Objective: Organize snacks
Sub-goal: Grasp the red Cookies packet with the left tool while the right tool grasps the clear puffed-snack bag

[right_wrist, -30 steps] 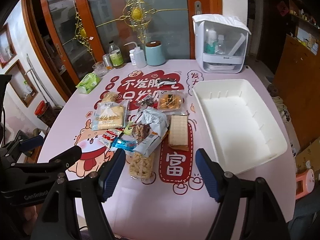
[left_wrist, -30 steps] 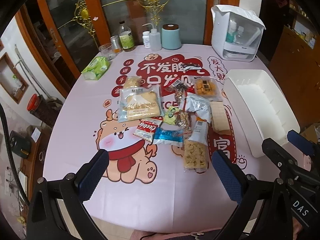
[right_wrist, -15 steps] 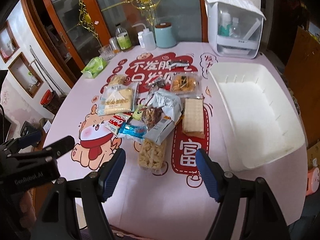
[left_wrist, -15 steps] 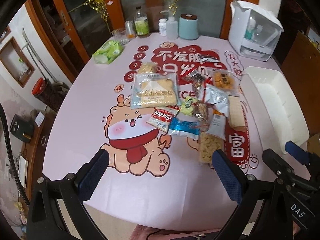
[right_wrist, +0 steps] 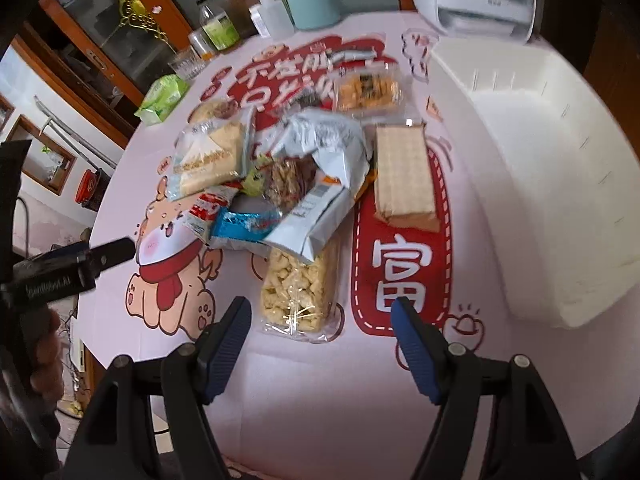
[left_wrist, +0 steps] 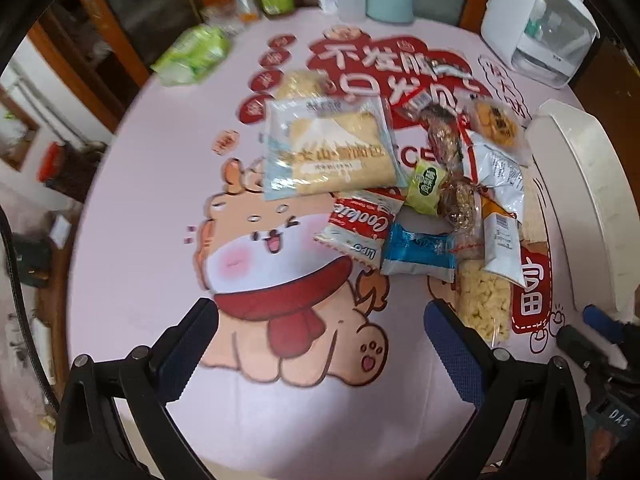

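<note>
A heap of snack packets lies mid-table: a bread pack (left_wrist: 328, 148) (right_wrist: 212, 156), a red-and-white cookie pack (left_wrist: 360, 226), a blue packet (left_wrist: 418, 254) (right_wrist: 244, 224), a silver chip bag (right_wrist: 320, 184), a clear bag of puffs (right_wrist: 298, 288) (left_wrist: 484, 308) and a cracker block (right_wrist: 402, 172). A white bin (right_wrist: 532, 168) (left_wrist: 580, 184) stands to the right. My left gripper (left_wrist: 320, 344) is open and empty above the cartoon print, in front of the cookie pack. My right gripper (right_wrist: 320, 340) is open and empty just in front of the puffs bag.
The pink printed tablecloth (left_wrist: 132, 240) covers a round table. At the back stand a green tissue pack (left_wrist: 192, 54), bottles (right_wrist: 218, 26), a teal canister (right_wrist: 312, 0) and a white dispenser box (left_wrist: 536, 28). The left gripper's tip shows in the right wrist view (right_wrist: 108, 254).
Both grippers have moved forward and down toward the snack heap, which now looks larger. Both stay open and empty. The snacks have not moved.
</note>
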Motion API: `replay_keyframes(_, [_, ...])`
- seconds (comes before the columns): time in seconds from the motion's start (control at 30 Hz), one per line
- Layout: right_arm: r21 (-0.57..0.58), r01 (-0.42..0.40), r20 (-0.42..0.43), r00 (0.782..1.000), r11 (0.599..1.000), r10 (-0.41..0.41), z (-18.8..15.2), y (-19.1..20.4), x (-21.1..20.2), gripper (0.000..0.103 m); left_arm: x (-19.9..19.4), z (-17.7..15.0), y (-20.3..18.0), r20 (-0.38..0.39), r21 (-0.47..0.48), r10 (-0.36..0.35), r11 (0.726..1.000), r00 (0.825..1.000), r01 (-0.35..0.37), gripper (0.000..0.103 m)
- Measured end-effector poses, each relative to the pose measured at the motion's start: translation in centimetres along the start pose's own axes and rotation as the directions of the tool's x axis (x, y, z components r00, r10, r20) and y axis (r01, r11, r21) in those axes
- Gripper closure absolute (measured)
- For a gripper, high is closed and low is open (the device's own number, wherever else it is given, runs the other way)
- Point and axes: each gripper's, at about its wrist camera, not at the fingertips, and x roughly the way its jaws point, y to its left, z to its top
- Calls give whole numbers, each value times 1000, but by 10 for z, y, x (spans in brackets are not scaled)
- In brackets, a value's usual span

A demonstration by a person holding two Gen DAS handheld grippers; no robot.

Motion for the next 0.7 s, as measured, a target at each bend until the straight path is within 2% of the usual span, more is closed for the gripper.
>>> replay_keyframes(0.13, [5, 18, -47, 999, 1000, -17, 3, 3, 30, 30, 40, 22, 8, -45, -14, -74, 997, 996, 73, 1])
replay_keyframes(0.4, [-61, 73, -99, 992, 995, -79, 7, 24, 70, 30, 98, 50, 15, -105, -12, -67, 998, 992, 66, 1])
replay_keyframes(0.7, [-128, 84, -120, 988, 988, -100, 8, 38, 85, 30, 123, 63, -9, -147, 53, -92, 994, 985, 101, 1])
